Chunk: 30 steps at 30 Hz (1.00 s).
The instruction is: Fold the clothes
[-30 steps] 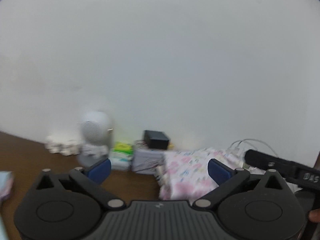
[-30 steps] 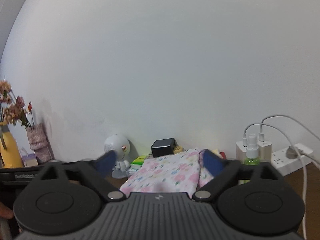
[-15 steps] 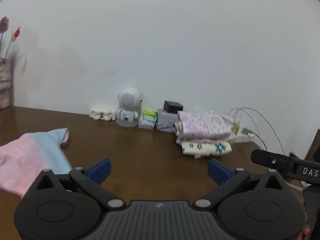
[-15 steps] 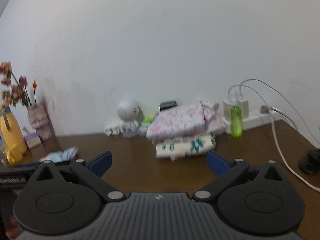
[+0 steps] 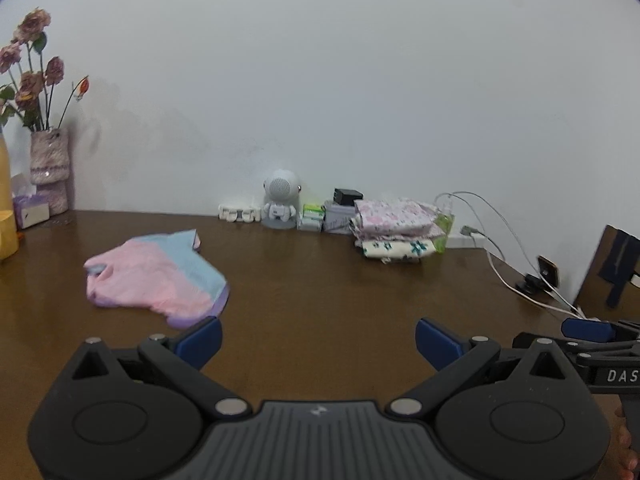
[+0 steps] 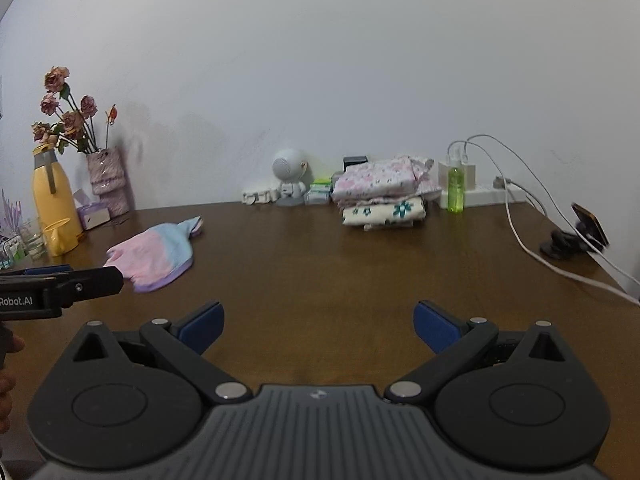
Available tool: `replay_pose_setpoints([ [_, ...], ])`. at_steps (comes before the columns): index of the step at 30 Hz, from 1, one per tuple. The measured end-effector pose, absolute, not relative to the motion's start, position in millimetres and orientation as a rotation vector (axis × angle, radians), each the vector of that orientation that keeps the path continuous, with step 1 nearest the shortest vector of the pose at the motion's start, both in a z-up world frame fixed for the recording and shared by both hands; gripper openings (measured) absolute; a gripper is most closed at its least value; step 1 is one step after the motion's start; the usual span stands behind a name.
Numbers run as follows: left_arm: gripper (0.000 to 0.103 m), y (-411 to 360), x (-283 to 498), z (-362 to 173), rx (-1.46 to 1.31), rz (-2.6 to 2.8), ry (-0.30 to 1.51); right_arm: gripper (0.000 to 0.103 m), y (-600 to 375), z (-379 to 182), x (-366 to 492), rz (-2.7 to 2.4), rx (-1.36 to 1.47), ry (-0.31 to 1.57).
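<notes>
from the left wrist, the left gripper [image 5: 318,338] hangs wide open and empty over the brown table [image 5: 320,280]; the pink and blue garment [image 5: 154,276] lies crumpled just ahead to its left.

from the right wrist, the right gripper [image 6: 316,322] gapes empty too, the garment [image 6: 156,252] well off to its left, folded clothes stack [image 6: 382,192] far ahead.

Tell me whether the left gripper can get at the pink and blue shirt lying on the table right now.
Probably yes. The left gripper is open and empty, and the pink and blue shirt lies flat just ahead to its left, with only bare table between them.
</notes>
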State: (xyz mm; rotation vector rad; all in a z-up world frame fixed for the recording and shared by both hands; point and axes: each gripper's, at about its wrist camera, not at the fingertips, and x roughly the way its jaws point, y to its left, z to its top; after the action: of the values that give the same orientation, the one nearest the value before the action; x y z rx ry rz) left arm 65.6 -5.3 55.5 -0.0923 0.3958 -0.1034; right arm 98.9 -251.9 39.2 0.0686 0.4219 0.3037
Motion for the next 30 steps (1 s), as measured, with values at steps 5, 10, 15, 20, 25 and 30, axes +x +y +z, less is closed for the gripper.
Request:
replay_pose_setpoints([
  [5,0.103,-4.3,22.5,46.2,-0.05,-0.103,0.432,0.103,-244.8,43.0,53.0,0.29,0.06,0.414],
  [10,0.103,-1.6,-11.7,36.6,-0.049,-0.11,0.454,0.103,-240.1,39.7,18.1,0.284,0.068,0.427],
  [15,0.103,1.6,-34.2,29.4,-0.054,-0.108,0.465,0.103,-236.5,30.9,-5.4,0.283,0.071,0.453],
  [20,0.103,2.8,-47.9,26.1,-0.057,-0.116,0.474,0.103,-235.3,26.1,-19.5,0.286,0.08,0.467],
  [25,0.103,2.4,-55.8,24.3,-0.058,-0.111,0.49,0.103,-234.8,26.1,-29.0,0.283,0.077,0.464],
  [30,0.103,2.8,-62.0,20.4,-0.056,-0.108,0.505,0.103,-234.9,26.2,-34.6,0.285,0.075,0.465],
])
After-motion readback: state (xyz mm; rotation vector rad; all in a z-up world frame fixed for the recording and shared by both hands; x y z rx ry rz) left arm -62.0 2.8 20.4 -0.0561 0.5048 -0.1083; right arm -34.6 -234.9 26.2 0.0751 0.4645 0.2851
